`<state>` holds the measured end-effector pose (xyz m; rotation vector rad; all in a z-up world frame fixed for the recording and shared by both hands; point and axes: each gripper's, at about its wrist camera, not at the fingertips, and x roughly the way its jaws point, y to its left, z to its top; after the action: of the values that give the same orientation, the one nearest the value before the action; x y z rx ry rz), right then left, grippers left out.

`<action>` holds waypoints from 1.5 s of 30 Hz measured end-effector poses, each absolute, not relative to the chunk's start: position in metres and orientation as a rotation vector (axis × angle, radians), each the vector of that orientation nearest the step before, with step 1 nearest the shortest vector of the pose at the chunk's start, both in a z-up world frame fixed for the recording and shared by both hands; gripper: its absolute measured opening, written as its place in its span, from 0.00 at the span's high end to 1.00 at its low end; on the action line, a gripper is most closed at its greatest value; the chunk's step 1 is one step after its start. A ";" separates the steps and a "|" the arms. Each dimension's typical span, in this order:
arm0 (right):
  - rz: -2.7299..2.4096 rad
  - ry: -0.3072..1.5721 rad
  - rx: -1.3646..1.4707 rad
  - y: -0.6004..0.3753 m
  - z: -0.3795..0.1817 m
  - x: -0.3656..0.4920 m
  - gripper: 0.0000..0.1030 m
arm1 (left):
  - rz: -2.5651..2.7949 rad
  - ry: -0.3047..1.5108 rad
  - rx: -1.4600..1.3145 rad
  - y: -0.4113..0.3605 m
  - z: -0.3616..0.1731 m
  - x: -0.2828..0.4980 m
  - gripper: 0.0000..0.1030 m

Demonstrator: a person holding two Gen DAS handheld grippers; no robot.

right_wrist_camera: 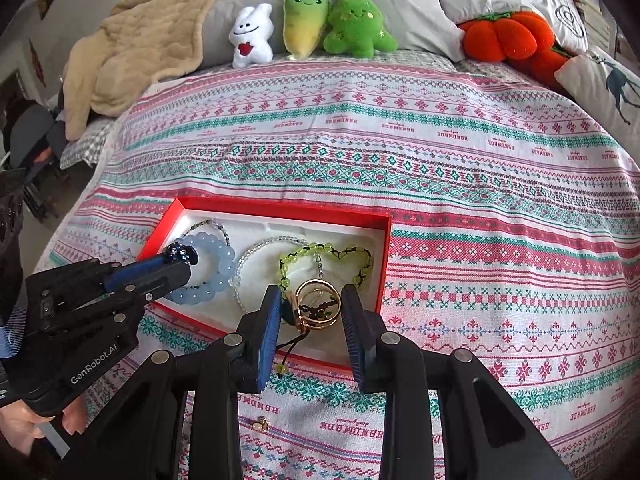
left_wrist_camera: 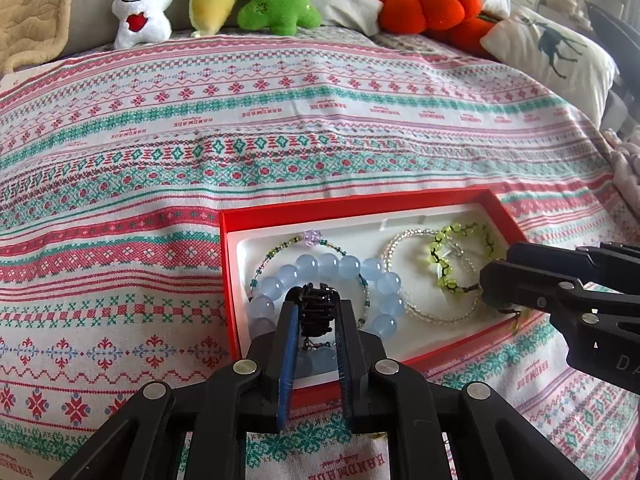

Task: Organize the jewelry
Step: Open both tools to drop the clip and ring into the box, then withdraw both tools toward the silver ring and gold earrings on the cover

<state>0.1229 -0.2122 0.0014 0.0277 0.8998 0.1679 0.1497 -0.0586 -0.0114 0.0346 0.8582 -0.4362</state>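
A red jewelry box [left_wrist_camera: 344, 204] [right_wrist_camera: 280, 205] with a white liner lies on the patterned bedspread. It holds a pale blue bead bracelet [left_wrist_camera: 352, 266] [right_wrist_camera: 218, 252], a clear bead bracelet [left_wrist_camera: 394, 248] [right_wrist_camera: 248, 258], a thin bracelet with a purple bead [left_wrist_camera: 312, 236] and a green bead bracelet on black cord [left_wrist_camera: 440, 248] [right_wrist_camera: 308, 250]. My left gripper [left_wrist_camera: 316, 312] [right_wrist_camera: 182, 256] is shut on a dark beaded piece [left_wrist_camera: 318, 308] above the blue bracelet. My right gripper [right_wrist_camera: 310, 308] [left_wrist_camera: 496, 284] is shut on a gold ring [right_wrist_camera: 318, 300] over the box's right end.
Plush toys stand along the pillows: a white bunny [right_wrist_camera: 252, 36], a yellow-green carrot [right_wrist_camera: 304, 20], a green tree [right_wrist_camera: 358, 20] and an orange pumpkin [right_wrist_camera: 504, 34]. A beige blanket [right_wrist_camera: 140, 40] lies at far left. A small gold piece [right_wrist_camera: 262, 424] lies on the bedspread near me.
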 end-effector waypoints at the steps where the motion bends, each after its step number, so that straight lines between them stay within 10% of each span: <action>1: 0.168 0.898 0.026 -0.213 0.002 0.122 0.68 | -0.442 0.858 0.034 -0.058 -0.010 0.148 0.77; 23: 0.177 0.925 0.003 -0.217 0.015 0.075 0.43 | -0.405 0.894 0.066 -0.030 -0.003 0.101 0.22; 45: 0.136 1.099 -0.025 -0.205 -0.046 0.039 0.35 | -0.315 1.047 0.135 0.002 -0.047 0.071 0.14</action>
<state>0.0393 -0.2047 -0.0462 -0.0253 1.0994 0.1359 0.0710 0.0024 -0.0474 0.1351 1.0470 -0.3152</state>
